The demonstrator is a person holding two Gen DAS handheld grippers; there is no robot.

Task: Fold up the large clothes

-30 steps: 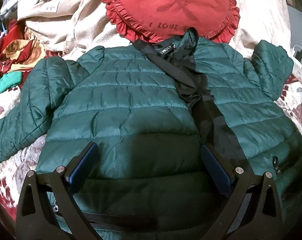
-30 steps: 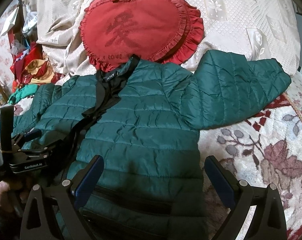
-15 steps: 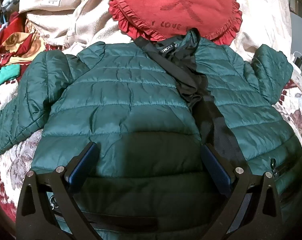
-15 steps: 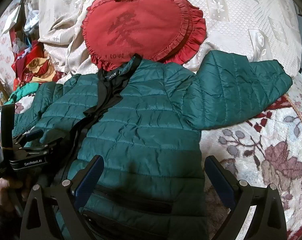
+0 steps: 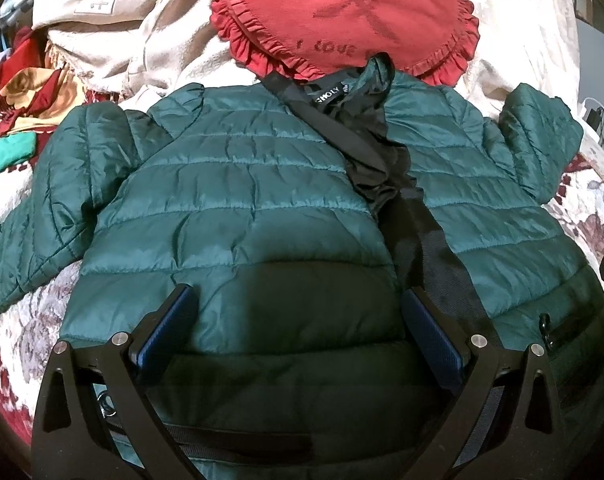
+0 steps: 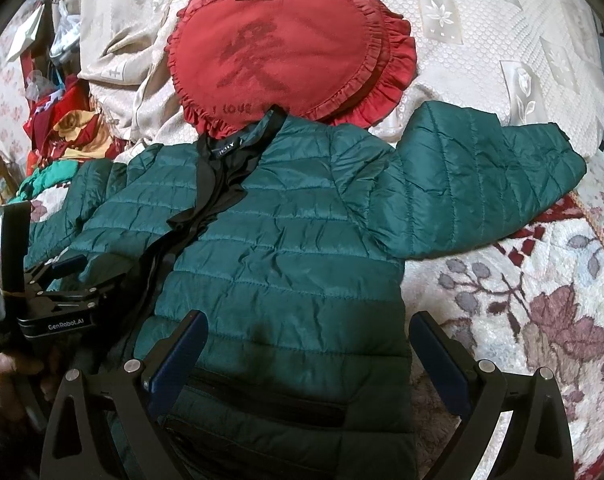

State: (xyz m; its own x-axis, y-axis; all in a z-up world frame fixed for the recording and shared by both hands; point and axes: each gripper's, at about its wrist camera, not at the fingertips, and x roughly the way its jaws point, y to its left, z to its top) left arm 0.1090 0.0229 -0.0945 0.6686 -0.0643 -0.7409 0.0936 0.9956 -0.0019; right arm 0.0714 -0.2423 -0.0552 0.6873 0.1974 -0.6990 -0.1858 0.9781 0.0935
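Observation:
A dark green quilted puffer jacket (image 5: pixel 237 208) lies face up on the bed, front open with the black lining showing down the middle. It also shows in the right wrist view (image 6: pixel 293 248). Its sleeves spread out to both sides, one sleeve (image 6: pixel 486 184) lying flat to the right. My left gripper (image 5: pixel 299 328) is open and empty above the jacket's lower left panel. My right gripper (image 6: pixel 308 354) is open and empty above the lower right panel and side hem. The left gripper's body (image 6: pixel 49 304) shows at the left of the right wrist view.
A red frilled heart cushion (image 6: pixel 285 52) lies just beyond the collar. A cream blanket (image 5: pixel 113 20) is bunched at the back left, with red, yellow and green clothes (image 5: pixel 17 112) beside it. The bed has a floral cover (image 6: pixel 542 312).
Both grippers have drifted slightly, so the jacket sits a little lower and further right in the left wrist view. Both stay open; the jacket has not moved.

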